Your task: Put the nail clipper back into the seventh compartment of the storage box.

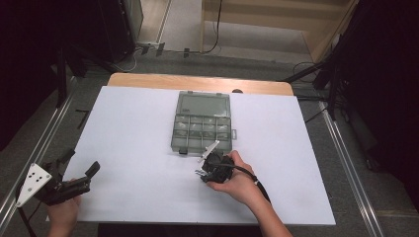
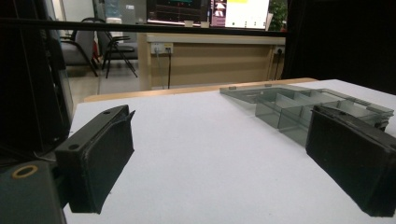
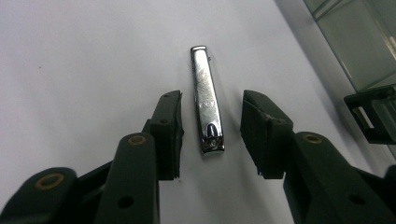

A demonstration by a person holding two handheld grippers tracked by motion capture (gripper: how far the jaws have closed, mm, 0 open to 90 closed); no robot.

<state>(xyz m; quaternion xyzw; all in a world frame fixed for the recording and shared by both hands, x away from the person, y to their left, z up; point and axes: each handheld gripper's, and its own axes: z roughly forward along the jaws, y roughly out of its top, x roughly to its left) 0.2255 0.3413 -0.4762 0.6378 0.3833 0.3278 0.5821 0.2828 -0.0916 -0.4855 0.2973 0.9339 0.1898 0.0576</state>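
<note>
My right gripper (image 3: 210, 135) has its jaws apart, one on each side of the nail clipper (image 3: 207, 100), with a clear gap between each pad and the metal; nothing is clamped. The nail clipper lies flat on the white table (image 3: 84, 56), its length running along the line of the jaws, the lever end nearest the camera. In the high view I see the right gripper (image 1: 201, 174) pointing down at the table, held by the right hand (image 1: 237, 180), just in front of the near edge of the compartment box (image 1: 202, 126). The box stands open, its lid laid back away from me, its front latch (image 3: 371, 116) close to my right jaw. My left gripper (image 2: 219, 158) also has its jaws wide apart and holds nothing. I see it (image 1: 81, 173) at the near left corner of the table, well apart from the box.
</note>
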